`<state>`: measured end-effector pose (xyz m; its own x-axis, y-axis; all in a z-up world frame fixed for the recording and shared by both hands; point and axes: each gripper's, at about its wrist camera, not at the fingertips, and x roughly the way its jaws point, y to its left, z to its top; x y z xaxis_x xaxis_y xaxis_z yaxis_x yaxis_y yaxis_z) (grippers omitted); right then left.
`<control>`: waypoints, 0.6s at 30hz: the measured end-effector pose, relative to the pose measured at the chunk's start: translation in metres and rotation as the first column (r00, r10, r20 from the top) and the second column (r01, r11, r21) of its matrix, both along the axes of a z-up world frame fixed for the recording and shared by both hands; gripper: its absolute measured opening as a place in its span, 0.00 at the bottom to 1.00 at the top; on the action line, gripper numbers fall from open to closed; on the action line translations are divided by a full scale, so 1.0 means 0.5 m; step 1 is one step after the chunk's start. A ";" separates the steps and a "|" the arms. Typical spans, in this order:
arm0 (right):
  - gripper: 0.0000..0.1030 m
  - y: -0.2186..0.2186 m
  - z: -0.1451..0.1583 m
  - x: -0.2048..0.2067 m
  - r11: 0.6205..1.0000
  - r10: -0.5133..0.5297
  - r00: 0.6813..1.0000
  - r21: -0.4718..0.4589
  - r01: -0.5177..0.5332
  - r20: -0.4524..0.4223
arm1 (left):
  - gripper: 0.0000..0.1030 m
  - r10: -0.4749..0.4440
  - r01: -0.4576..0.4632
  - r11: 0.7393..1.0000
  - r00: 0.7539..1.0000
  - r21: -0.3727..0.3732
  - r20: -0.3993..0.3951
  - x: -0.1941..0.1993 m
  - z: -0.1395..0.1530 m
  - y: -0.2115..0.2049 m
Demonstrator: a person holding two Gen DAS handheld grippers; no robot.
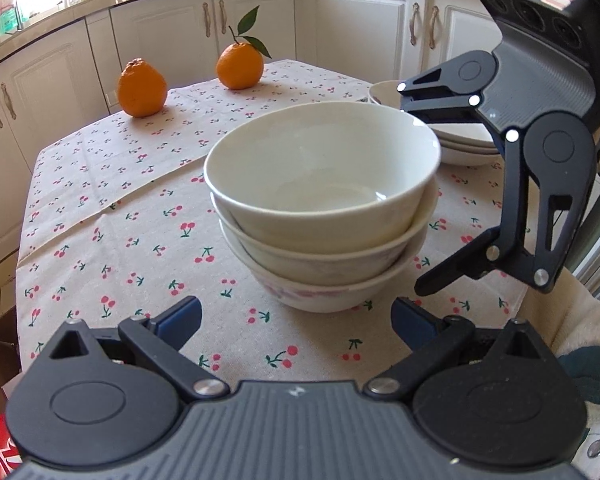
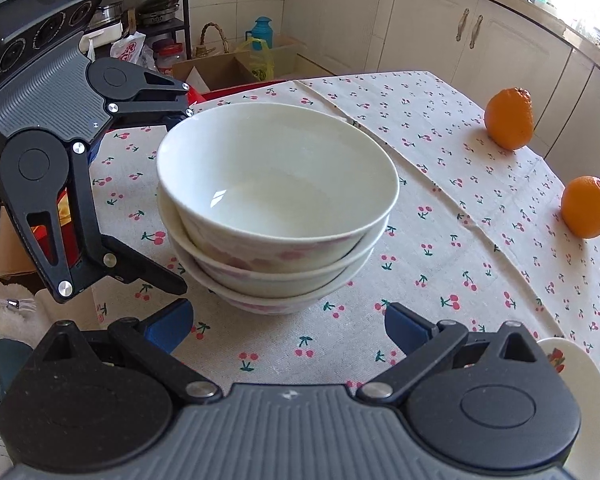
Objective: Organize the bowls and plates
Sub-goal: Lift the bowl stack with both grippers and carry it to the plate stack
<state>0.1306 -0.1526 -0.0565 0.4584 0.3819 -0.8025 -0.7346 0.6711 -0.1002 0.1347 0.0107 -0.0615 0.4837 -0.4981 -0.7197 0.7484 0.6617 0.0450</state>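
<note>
Three nested glossy ceramic bowls [image 1: 324, 204] sit mid-table on cherry-print linen tablecloth [image 1: 112, 240]. Left gripper [image 1: 296, 320] and right gripper [image 2: 288, 324] both spread wide, holding nothing. Stacked shallow plates [image 1: 460, 144] behind bowls.

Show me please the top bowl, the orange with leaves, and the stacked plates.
top bowl [image 1: 320, 184]: left wrist view, inner wall.
orange with leaves [image 1: 239, 66]: left wrist view, peel.
stacked plates [image 1: 466, 146]: left wrist view, outer rims.
</note>
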 end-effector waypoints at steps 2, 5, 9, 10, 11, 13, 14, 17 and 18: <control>1.00 -0.005 0.001 0.006 1.000 0.007 1.000 0.016 -0.007 -0.003 | 0.97 -0.024 0.024 1.000 1.000 0.006 0.002 0.004 -0.001 -0.002; 1.00 -0.012 0.002 0.013 0.999 0.029 0.999 0.040 -0.028 -0.019 | 0.97 -0.078 0.078 0.997 0.997 0.017 0.000 0.012 0.000 -0.006; 1.00 -0.014 0.008 0.023 0.996 0.074 0.997 0.059 -0.072 -0.028 | 0.95 -0.152 0.152 0.988 0.988 0.036 -0.014 0.024 0.002 -0.013; 0.99 -0.014 0.010 0.026 0.994 0.086 0.996 0.063 -0.084 -0.032 | 0.95 -0.169 0.170 0.985 0.985 0.037 -0.015 0.026 0.004 -0.013; 0.99 -0.013 0.011 0.029 0.993 0.099 0.994 0.066 -0.096 -0.035 | 0.95 -0.186 0.186 0.982 0.982 0.041 -0.013 0.029 0.006 -0.014; 0.98 -0.010 0.014 0.034 0.991 0.116 0.993 0.064 -0.114 -0.033 | 0.93 -0.219 0.220 0.974 0.976 0.052 -0.012 0.036 0.009 -0.015; 0.98 -0.008 0.014 0.037 0.990 0.126 0.991 0.065 -0.123 -0.034 | 0.91 -0.235 0.236 0.970 0.972 0.053 -0.015 0.039 0.010 -0.015; 0.96 -0.002 0.016 0.042 0.987 0.153 0.987 0.065 -0.150 -0.042 | 0.88 -0.269 0.271 0.961 0.962 0.052 -0.031 0.050 0.011 -0.014; 0.95 -0.001 0.018 0.044 0.985 0.162 0.986 0.065 -0.159 -0.043 | 0.88 -0.277 0.278 0.959 0.960 0.051 -0.034 0.054 0.012 -0.014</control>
<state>0.1523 -0.1528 -0.0477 0.3486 0.4965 -0.7950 -0.8365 0.5475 -0.0249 0.1615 0.0038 -0.0552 0.3128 -0.5695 -0.7601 0.9036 0.4249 0.0535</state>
